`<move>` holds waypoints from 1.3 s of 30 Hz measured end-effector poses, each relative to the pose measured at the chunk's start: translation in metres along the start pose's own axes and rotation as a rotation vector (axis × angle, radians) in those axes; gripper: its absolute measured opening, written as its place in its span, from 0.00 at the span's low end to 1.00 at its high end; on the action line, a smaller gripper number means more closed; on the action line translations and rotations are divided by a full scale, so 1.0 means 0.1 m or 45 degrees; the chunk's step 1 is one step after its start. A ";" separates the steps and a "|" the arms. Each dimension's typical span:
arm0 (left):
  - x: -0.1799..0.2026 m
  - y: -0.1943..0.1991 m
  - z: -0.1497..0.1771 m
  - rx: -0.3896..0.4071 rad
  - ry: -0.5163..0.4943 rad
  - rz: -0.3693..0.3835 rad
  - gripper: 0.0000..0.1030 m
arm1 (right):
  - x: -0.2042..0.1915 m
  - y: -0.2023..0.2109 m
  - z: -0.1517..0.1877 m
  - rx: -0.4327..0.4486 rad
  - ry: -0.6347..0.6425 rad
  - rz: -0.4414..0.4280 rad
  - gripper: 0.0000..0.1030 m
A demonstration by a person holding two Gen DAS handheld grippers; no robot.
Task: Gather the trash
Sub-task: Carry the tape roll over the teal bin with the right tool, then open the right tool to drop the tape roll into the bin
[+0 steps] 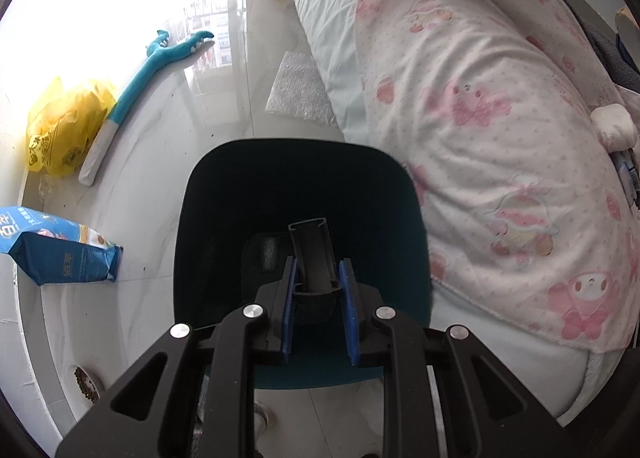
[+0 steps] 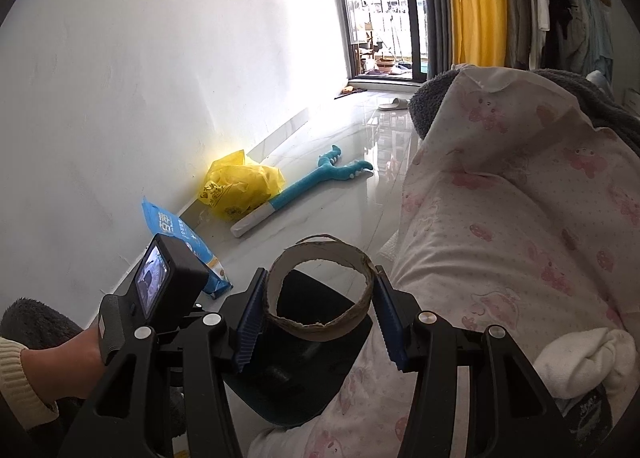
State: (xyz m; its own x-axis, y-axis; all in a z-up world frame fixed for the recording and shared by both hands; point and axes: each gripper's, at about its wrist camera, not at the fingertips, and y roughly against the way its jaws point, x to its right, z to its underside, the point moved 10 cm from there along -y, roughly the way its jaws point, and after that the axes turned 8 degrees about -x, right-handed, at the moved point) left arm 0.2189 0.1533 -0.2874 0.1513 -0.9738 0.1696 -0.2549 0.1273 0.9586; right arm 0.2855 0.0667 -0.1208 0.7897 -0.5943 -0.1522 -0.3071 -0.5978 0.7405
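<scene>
Gripping, left wrist view: the left tool (image 1: 318,280) is clenched on the upright handle (image 1: 311,258) of a dark teal dustpan (image 1: 248,193), which sits over the tiled floor (image 1: 224,69) beside the bed (image 1: 480,137).
Floor, left wrist view: yellow bag (image 1: 60,125), teal plush toy (image 1: 136,85) and blue packet (image 1: 60,250) near the wall.
Right wrist view, tool: the right tool (image 2: 320,298) clamps an empty cardboard tape ring (image 2: 320,286) between its blue pads (image 2: 250,326).
Right wrist view, trash position: ring held above the dustpan (image 2: 304,354), next to the pink-patterned blanket (image 2: 500,238).
</scene>
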 end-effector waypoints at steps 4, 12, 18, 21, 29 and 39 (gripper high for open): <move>-0.10 -0.06 0.11 -0.058 0.013 0.015 0.22 | -0.10 -0.12 -0.02 -0.022 0.012 -0.010 0.51; -0.31 -0.10 0.27 -0.115 0.042 0.033 0.28 | -0.27 -0.37 -0.03 -0.068 0.022 -0.030 0.51; -0.52 0.01 0.32 -0.072 0.082 0.031 0.48 | -0.38 -0.61 0.00 -0.122 0.023 -0.035 0.51; -0.59 0.11 0.29 -0.026 0.093 0.036 0.53 | -0.43 -0.76 0.04 -0.158 0.008 -0.041 0.51; -0.76 0.45 0.21 0.139 0.128 0.077 0.63 | -0.49 -1.18 0.23 -0.285 -0.046 -0.048 0.51; -0.75 0.94 0.08 0.363 0.117 0.139 0.71 | -0.66 -1.69 0.44 -0.425 -0.062 -0.052 0.51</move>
State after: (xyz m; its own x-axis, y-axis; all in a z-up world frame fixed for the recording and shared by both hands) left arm 0.1759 0.2363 -0.2121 0.1907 -0.9345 0.3006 -0.5301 0.1597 0.8327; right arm 0.2624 0.1832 -0.2647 0.7689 -0.6035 -0.2111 -0.0790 -0.4174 0.9053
